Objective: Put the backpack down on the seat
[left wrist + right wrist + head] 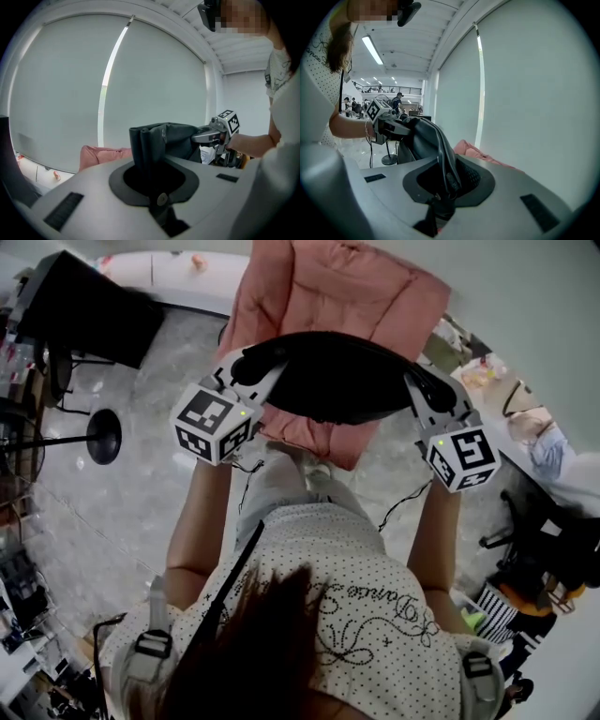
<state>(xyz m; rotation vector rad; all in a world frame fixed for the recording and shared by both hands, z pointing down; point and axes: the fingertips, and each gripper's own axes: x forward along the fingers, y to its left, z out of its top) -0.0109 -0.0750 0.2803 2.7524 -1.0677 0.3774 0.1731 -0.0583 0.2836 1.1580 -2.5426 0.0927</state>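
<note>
A black backpack (337, 376) hangs stretched between my two grippers, over a pink padded seat (328, 287). My left gripper (251, 369) is shut on the bag's left edge. My right gripper (420, 382) is shut on its right edge. In the left gripper view a fold of the backpack (150, 145) stands up between the jaws of the left gripper (149, 157), with the right gripper (213, 135) across from it and the pink seat (101, 154) low beyond. In the right gripper view the backpack (426, 136) runs from the right gripper (445, 176) over to the left gripper (389, 125).
A black round stand base (103, 435) sits on the marble floor to the left. A dark desk (94, 306) and a white ledge (178, 268) lie behind it. Bags and clutter (534, 568) crowd the right side. A pale roller blind (93, 84) backs the seat.
</note>
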